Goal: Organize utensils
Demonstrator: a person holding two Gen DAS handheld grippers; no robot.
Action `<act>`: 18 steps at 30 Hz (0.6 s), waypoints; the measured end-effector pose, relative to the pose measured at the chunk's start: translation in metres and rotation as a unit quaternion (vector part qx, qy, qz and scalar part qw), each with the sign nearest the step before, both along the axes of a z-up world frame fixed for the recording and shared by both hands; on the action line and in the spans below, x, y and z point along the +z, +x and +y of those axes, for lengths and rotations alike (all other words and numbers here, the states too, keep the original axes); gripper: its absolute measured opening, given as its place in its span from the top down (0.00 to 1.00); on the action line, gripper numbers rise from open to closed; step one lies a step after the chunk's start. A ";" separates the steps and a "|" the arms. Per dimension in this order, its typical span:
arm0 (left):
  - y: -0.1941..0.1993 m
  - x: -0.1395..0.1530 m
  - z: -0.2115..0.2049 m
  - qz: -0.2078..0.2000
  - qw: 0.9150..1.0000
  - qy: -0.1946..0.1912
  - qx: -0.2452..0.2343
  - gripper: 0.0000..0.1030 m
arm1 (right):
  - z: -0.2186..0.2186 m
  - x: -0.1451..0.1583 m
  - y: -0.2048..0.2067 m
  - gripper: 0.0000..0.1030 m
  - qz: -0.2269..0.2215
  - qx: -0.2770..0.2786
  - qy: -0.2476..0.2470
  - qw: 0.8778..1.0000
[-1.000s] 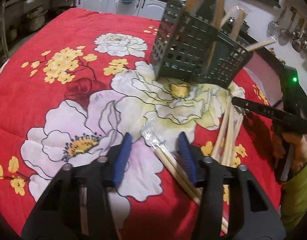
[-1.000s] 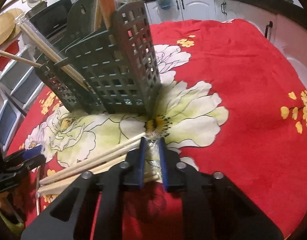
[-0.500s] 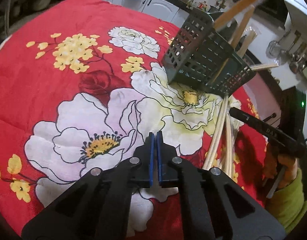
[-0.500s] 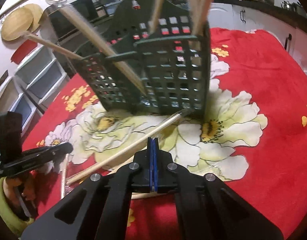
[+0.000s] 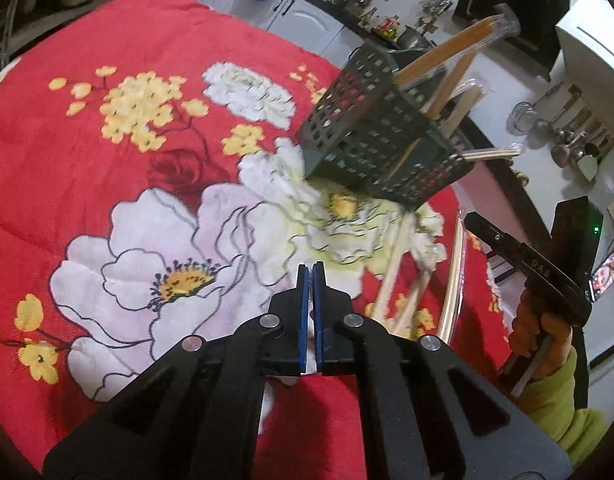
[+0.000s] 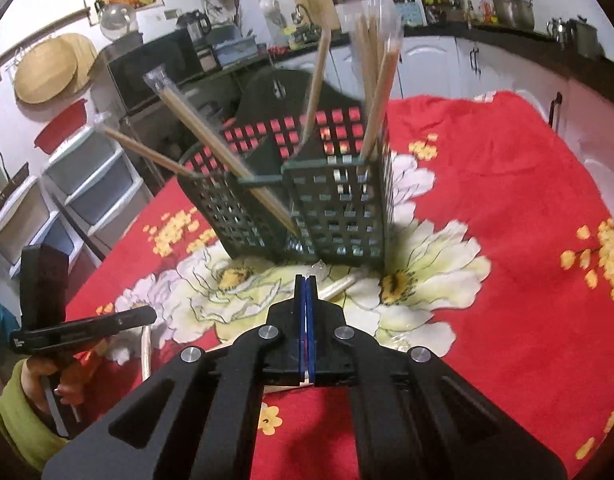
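1. Done so far: several wrapped chopsticks (image 6: 227, 160) stand in the green caddy (image 6: 339, 216), which sits on the red floral cloth (image 5: 87, 152) ahead of both grippers.
2. Left to do: loose chopsticks (image 5: 391, 284) lie on the cloth, just ahead and right of the left gripper (image 5: 312, 276).
3. The left gripper's jaws are pressed together, apparently empty.
4. The right gripper (image 6: 305, 284) is pinched narrow too; whether it grips the chopstick (image 6: 343, 282) beside its tips I cannot tell.
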State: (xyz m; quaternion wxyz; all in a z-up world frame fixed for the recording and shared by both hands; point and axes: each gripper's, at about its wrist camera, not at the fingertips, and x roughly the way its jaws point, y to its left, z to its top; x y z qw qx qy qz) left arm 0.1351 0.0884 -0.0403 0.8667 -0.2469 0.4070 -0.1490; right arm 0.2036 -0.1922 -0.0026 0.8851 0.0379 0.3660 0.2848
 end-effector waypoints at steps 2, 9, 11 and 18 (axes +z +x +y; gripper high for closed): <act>-0.002 0.009 -0.002 -0.011 1.000 -0.004 -0.002 0.99 | -0.006 0.011 -0.005 0.99 -0.014 -0.003 0.004 1.000; -0.010 0.050 -0.021 -0.067 0.997 0.000 -0.025 0.99 | -0.019 0.047 -0.027 0.99 -0.075 -0.013 0.013 0.997; -0.011 0.060 -0.027 -0.080 0.996 0.000 -0.034 0.99 | -0.019 0.053 -0.031 0.99 -0.084 -0.013 0.015 0.996; -0.006 0.086 -0.056 -0.114 0.991 0.002 -0.071 0.99 | -0.028 0.072 -0.046 0.99 -0.118 -0.016 0.011 0.993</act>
